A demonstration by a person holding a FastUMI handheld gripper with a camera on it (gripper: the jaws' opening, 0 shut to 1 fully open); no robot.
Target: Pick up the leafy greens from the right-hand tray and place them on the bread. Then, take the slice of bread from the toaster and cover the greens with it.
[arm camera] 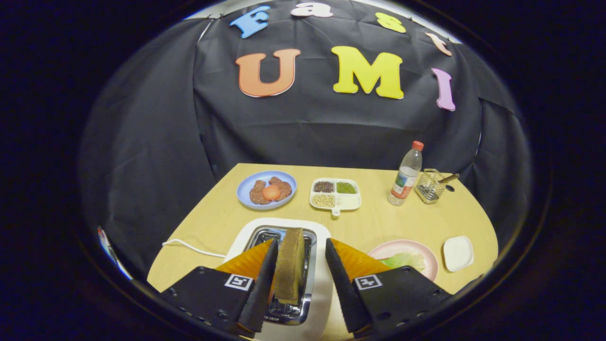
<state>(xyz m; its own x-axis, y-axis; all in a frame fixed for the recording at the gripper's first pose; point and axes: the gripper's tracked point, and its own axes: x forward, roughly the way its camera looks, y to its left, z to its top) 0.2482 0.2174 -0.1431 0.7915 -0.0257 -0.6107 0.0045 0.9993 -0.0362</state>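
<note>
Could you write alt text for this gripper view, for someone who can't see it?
The gripper hangs open over a white toaster, its two fingers either side of an upright slice of bread, with a gap on the right. Beyond the right finger, a pink plate holds leafy greens. Farther back on the wooden table stand a blue plate, a divided dish and a bottle.

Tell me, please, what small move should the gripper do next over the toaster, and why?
Probably close the fingers. The brown bread slice stands upright in the white toaster's slot, between the open gripper; a gap shows on the right side. The green leafy greens seem to lie already on the pink plate.
</note>
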